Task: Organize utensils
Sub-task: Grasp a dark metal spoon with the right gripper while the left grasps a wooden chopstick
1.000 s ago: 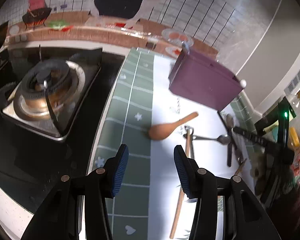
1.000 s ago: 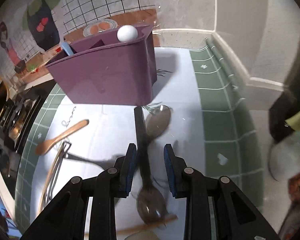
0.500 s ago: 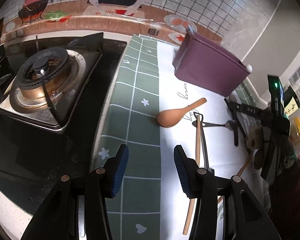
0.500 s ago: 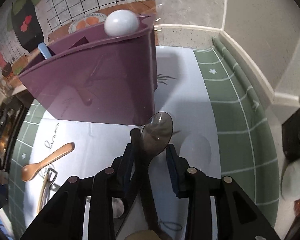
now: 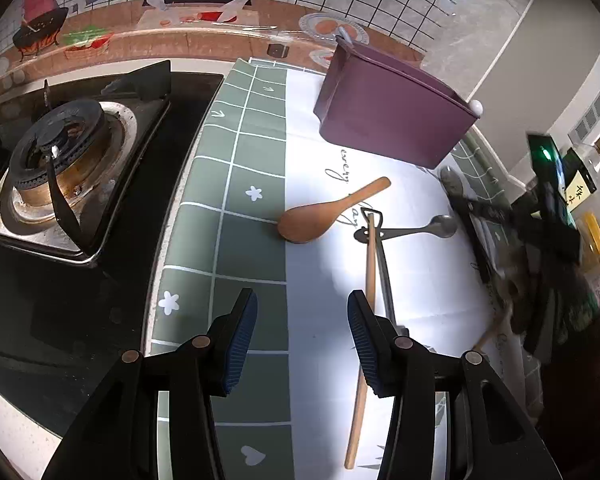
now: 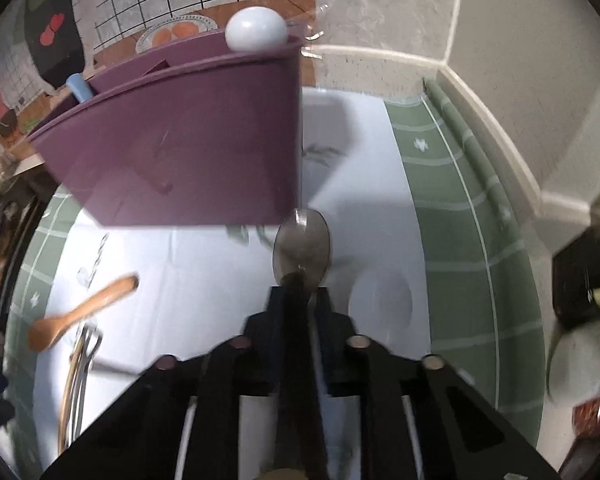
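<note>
A purple utensil holder [image 5: 388, 116] [image 6: 180, 140] stands at the back of the white and green mat [image 5: 252, 240]. My right gripper [image 6: 300, 296] is closing, its jaws pinched on the dark handle of a grey spoon [image 6: 302, 244] whose bowl lies just in front of the holder. The left wrist view shows that spoon [image 5: 452, 182] at the right. My left gripper [image 5: 302, 332] hangs open over the mat, holding nothing. Ahead of it lie a wooden spoon [image 5: 324, 216] [image 6: 80, 316], a metal spoon [image 5: 420, 230] and a long wooden stick [image 5: 366, 320] beside a metal utensil [image 5: 384, 272].
A gas burner [image 5: 60, 160] sits left of the mat. Bottles [image 5: 580, 184] and a dark box [image 6: 580, 280] crowd the right side by the wall corner. A white ball-topped item [image 6: 256, 28] and a blue handle [image 6: 78, 86] stick out of the holder.
The right gripper slid forward along the dark handle toward the spoon's bowl, spread briefly, then narrowed onto it. The left gripper stayed open, its view tilting slightly.
</note>
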Action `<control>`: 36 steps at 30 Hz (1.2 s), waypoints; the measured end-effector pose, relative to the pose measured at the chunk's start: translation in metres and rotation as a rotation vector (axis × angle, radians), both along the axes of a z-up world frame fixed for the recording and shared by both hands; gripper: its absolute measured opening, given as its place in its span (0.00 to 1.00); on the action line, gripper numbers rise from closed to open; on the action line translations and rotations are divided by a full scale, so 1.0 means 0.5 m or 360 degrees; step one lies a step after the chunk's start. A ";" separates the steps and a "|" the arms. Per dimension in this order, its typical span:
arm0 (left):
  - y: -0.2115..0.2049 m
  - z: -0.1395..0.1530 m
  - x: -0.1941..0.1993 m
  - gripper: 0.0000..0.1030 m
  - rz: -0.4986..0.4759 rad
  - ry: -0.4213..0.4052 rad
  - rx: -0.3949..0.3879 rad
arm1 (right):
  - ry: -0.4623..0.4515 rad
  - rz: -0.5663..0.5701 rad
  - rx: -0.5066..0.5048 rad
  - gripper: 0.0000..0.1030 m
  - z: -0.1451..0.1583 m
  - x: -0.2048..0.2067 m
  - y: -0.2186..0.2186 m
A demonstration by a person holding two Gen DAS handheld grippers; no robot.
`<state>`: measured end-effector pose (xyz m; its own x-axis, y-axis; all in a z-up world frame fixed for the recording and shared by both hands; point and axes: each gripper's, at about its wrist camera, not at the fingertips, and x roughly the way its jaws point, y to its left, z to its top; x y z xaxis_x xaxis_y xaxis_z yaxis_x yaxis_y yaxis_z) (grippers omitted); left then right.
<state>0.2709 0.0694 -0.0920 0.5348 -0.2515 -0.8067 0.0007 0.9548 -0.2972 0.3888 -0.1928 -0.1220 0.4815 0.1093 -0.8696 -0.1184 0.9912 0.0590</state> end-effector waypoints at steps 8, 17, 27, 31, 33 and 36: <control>-0.022 -0.007 0.007 0.47 -0.0023 0.0026 -0.0036 | -0.0108 0.0178 0.0204 0.28 0.044 -0.099 -0.053; -0.032 -0.005 0.004 0.47 -0.0061 0.0031 -0.0030 | -0.0069 0.0095 0.0154 0.36 0.018 -0.031 -0.049; 0.006 -0.004 0.001 0.47 0.0026 0.0026 -0.0023 | -0.0064 0.0045 -0.0106 0.37 -0.007 -0.007 -0.015; -0.005 -0.003 0.003 0.47 0.0008 0.0024 -0.0022 | -0.0054 0.0069 -0.0088 0.30 -0.002 -0.013 -0.018; -0.015 0.000 0.002 0.47 -0.0009 0.0006 -0.0007 | -0.0083 0.0046 -0.0049 0.30 0.010 -0.027 -0.030; -0.034 0.005 0.005 0.47 -0.0033 -0.0043 0.0030 | -0.0144 0.0013 0.0030 0.29 0.042 -0.058 -0.052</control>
